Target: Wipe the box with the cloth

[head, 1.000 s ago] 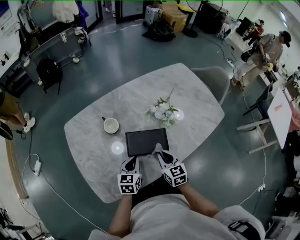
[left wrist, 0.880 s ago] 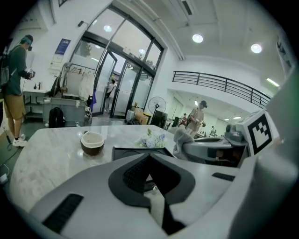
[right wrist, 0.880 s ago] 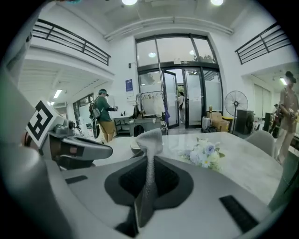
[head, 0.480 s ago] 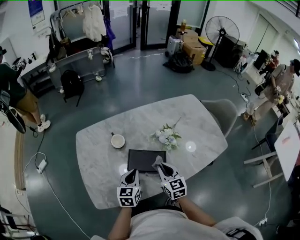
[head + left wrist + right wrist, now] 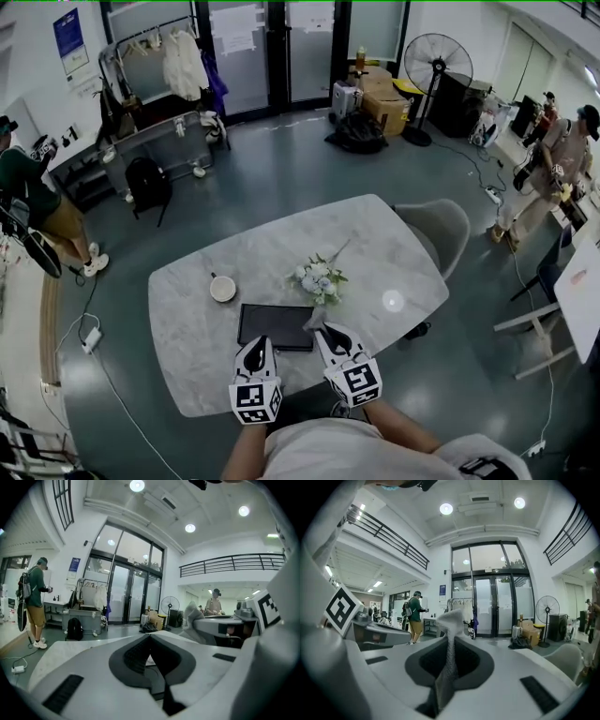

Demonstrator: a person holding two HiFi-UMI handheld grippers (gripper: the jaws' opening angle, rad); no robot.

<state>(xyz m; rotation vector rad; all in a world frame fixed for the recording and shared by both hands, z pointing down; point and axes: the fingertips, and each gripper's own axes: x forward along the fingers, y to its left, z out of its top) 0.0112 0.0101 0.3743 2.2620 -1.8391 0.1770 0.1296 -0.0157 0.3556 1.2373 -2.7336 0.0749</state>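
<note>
The right gripper (image 5: 322,330) is being kept clamped on the cloth (image 5: 313,320), which has been drawn rightward to the corner of the box (image 5: 272,325) just ahead and left of it. The left gripper (image 5: 254,349), jaws together and empty, is being held alongside. One wiping pass seems nearly finished.

Illumination: bright and even. Sources: round ceiling lamps (image 5: 137,485), high above the fingers (image 5: 93,667) in both gripper views, and pale glass doors (image 5: 487,597) far beyond the fingertips.

Glare: one round spot (image 5: 393,300) on the marble table (image 5: 187,300), ahead and to the right of the fingers (image 5: 336,342) of the right gripper (image 5: 320,327).

Shadows: soft and faint.

Distortion: strong barrel curvature. Black corners frame both gripper views.

Focus: the fingers nearest each lens are blurred. The room beyond them is sharper.
</note>
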